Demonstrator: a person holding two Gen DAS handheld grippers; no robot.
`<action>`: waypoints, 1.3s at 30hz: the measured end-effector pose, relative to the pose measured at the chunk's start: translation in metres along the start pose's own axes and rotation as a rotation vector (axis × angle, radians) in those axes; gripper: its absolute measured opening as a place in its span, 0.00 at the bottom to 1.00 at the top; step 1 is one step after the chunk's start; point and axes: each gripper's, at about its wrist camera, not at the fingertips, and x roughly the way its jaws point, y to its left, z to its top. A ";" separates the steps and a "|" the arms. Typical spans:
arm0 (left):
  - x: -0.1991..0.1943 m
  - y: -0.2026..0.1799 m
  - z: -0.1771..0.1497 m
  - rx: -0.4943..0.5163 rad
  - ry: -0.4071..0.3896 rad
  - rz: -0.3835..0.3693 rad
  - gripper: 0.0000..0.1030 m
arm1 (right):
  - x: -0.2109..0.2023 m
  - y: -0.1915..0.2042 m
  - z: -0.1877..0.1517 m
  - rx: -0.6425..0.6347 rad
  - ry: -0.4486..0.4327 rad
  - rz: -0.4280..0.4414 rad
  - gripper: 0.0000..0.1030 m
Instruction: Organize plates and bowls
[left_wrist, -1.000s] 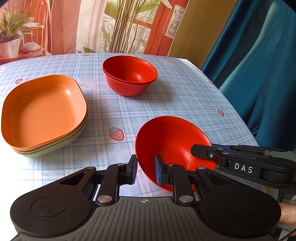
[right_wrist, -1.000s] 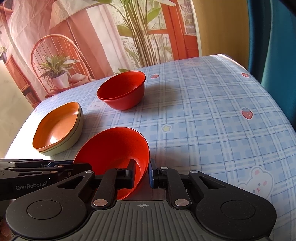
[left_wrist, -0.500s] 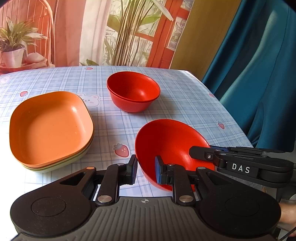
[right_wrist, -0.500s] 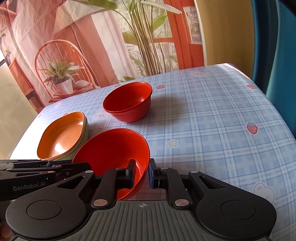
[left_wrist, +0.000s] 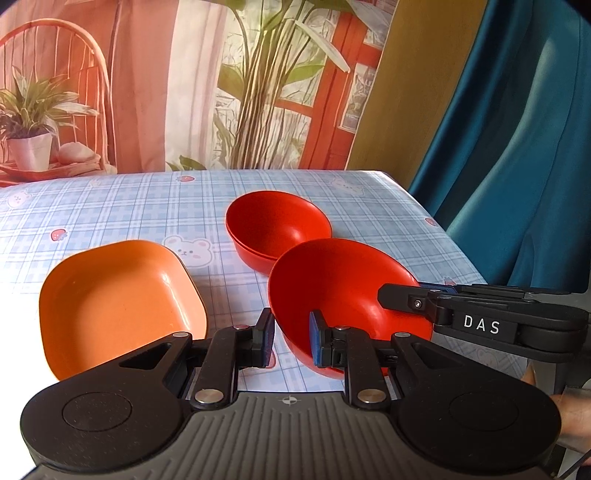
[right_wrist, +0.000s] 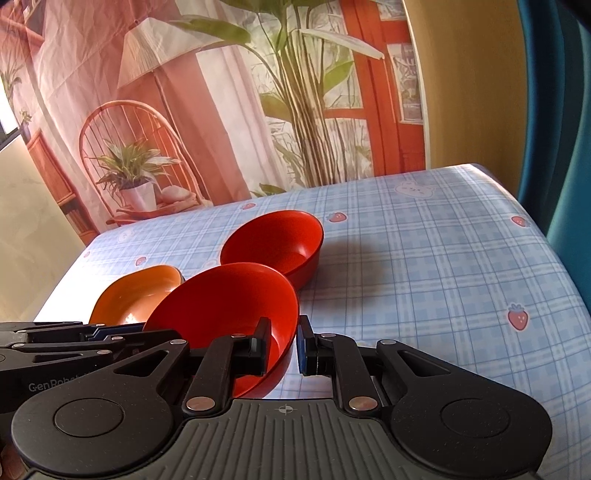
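Note:
Both grippers hold one red bowl (left_wrist: 343, 291) by its rim, lifted above the table. My left gripper (left_wrist: 291, 341) is shut on its near-left rim. My right gripper (right_wrist: 282, 349) is shut on its right rim; the bowl also shows in the right wrist view (right_wrist: 225, 310). A second red bowl (left_wrist: 277, 227) stands on the table just beyond the held one and shows in the right wrist view too (right_wrist: 273, 243). An orange plate (left_wrist: 118, 299) lies stacked on another plate at the left, also seen from the right wrist (right_wrist: 136, 295).
The table has a blue checked cloth (right_wrist: 424, 266) with strawberry and bear prints. Its right edge borders a teal curtain (left_wrist: 517, 166). A printed backdrop (left_wrist: 184, 81) with plants and a chair stands behind the far edge.
The held red bowl has risen and moved forward toward the second red bowl, with both grippers still on its rim. The orange plate stack now sits nearer the left gripper.

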 end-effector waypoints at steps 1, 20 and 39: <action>0.001 0.001 0.003 0.001 -0.004 0.002 0.21 | 0.001 0.001 0.003 -0.004 -0.004 0.001 0.13; 0.031 0.027 0.077 -0.014 -0.062 0.045 0.21 | 0.045 0.014 0.086 -0.062 -0.069 0.010 0.13; 0.093 0.032 0.081 0.030 0.039 0.084 0.21 | 0.108 -0.007 0.086 -0.061 -0.009 -0.035 0.12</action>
